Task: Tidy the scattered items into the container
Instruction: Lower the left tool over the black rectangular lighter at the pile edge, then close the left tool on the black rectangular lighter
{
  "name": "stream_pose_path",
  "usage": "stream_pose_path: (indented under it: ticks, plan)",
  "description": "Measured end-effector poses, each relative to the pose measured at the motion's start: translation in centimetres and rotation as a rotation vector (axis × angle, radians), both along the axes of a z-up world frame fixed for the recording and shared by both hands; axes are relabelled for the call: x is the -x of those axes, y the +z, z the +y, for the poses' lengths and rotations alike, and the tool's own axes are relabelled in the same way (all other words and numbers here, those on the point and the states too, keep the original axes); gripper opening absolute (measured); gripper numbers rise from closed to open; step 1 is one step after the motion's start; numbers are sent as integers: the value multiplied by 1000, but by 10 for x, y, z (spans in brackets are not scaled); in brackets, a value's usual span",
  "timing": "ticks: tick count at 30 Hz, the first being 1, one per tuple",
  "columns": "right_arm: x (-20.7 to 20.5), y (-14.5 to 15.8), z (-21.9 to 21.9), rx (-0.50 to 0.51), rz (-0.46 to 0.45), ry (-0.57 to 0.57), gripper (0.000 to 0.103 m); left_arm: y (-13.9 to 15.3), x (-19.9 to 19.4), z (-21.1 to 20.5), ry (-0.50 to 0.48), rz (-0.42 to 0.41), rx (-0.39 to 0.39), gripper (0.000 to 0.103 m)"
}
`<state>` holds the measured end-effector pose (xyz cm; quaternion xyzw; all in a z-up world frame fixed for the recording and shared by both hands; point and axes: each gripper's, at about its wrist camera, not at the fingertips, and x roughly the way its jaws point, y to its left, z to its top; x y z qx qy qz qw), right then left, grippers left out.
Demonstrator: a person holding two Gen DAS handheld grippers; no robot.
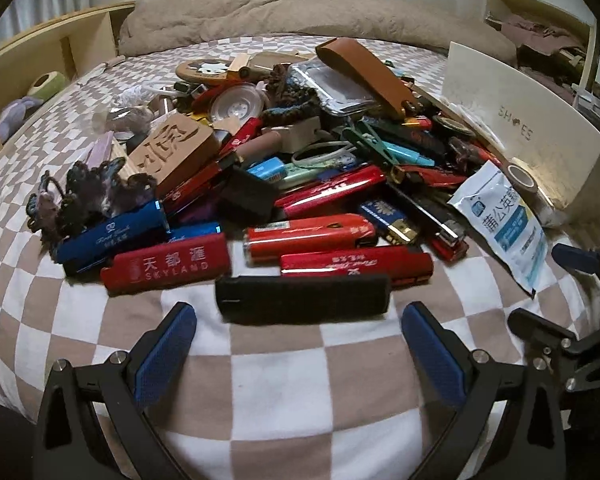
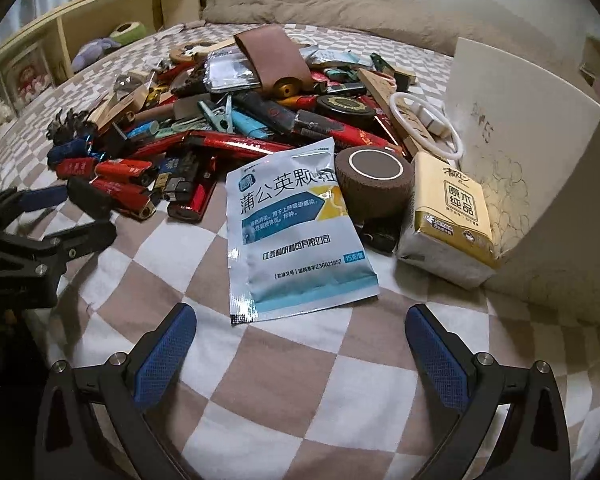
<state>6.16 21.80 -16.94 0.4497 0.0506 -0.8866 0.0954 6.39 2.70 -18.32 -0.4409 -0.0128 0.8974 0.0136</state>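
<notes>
Both grippers hover just above a checked bedsheet (image 1: 276, 392), jaws spread wide and holding nothing. From the left wrist camera, the left gripper (image 1: 298, 320) has blue-padded fingers (image 1: 166, 350) spaced apart, and a black lighter (image 1: 302, 298) lies crosswise just beyond the tips, between them. From the right wrist camera, the right gripper (image 2: 300, 322) is likewise parted, pointing at a white and blue sachet (image 2: 296, 232) printed with Chinese text, which lies flat on the sheet just ahead of its fingertips.

A large pile (image 1: 300, 140) of small items covers the middle of the bed. At the near edge of the pile, just behind the black lighter, are several red lighters; one (image 1: 166, 266) reads SKYLAND. A blue lighter (image 1: 112, 236) lies at the pile's left edge, beside a dark tangled ornament that is too blurred to identify. A carved wooden block (image 1: 172, 152) sits left of the pile's centre, and a tan leather strap (image 1: 364, 74) rests on top near the back.

A cream box (image 2: 540, 168), the container, stands right of the pile with its wall upright. Touching the box's wall is a yellow tissue pack (image 2: 452, 216). A brown tape roll (image 2: 374, 184) sits between the pack and the sachet, at the pile's right edge. A beige duvet (image 1: 300, 16) lies bunched behind the pile.
</notes>
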Motion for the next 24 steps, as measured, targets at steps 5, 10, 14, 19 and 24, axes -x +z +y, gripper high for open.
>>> stream_pose_path:
  ticks: [5, 10, 14, 19, 24]
  plan:
    - [-1, -1, -1, -7, 32, -32, 103, 1, 2, -1, -23, -6, -37, 102]
    - [-1, -2, -1, -6, 52, -56, 103, 2, 2, -3, -15, 7, -65, 101]
    - [-3, -3, -3, -11, 80, -90, 103, 4, 4, -3, 1, 20, -62, 87]
    - [-3, -5, -7, -22, 121, -137, 103, 4, 1, -5, -1, 39, -56, 79]
    - [-7, -4, -11, -34, 147, -155, 103, 7, -3, -8, 2, 62, -87, 79]
